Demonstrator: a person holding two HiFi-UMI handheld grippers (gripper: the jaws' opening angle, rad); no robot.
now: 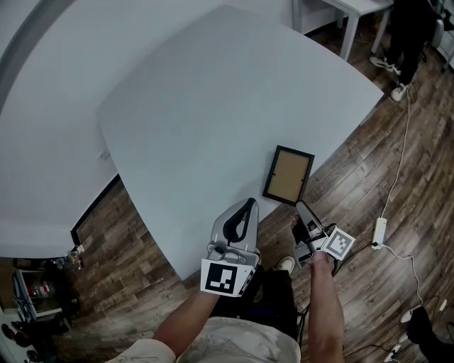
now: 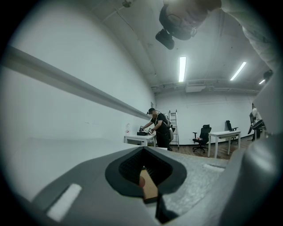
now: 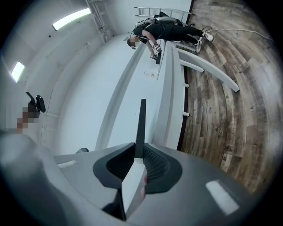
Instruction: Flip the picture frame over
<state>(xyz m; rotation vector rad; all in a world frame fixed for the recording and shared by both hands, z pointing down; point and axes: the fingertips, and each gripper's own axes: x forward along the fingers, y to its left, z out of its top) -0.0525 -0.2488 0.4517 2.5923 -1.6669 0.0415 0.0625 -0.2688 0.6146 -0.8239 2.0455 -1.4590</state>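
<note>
The picture frame (image 1: 287, 175) lies on the white table (image 1: 198, 120) close to its near right edge, black border round a brown backing that faces up. My right gripper (image 1: 301, 210) comes in level from beyond the table's edge at the frame's near corner. In the right gripper view the frame's thin black edge (image 3: 142, 128) runs straight into the right gripper (image 3: 140, 161), whose jaws sit against it on both sides. My left gripper (image 1: 246, 205) rests over the table left of the frame, apart from it. The left gripper (image 2: 148, 176) has its jaws together with nothing held.
Wooden floor lies right of and below the table's edge. A white power strip (image 1: 380, 232) with its cable lies on the floor to the right. A person (image 1: 408, 35) stands by a white desk (image 1: 347, 14) at the far right. Cluttered shelves (image 1: 35, 291) stand lower left.
</note>
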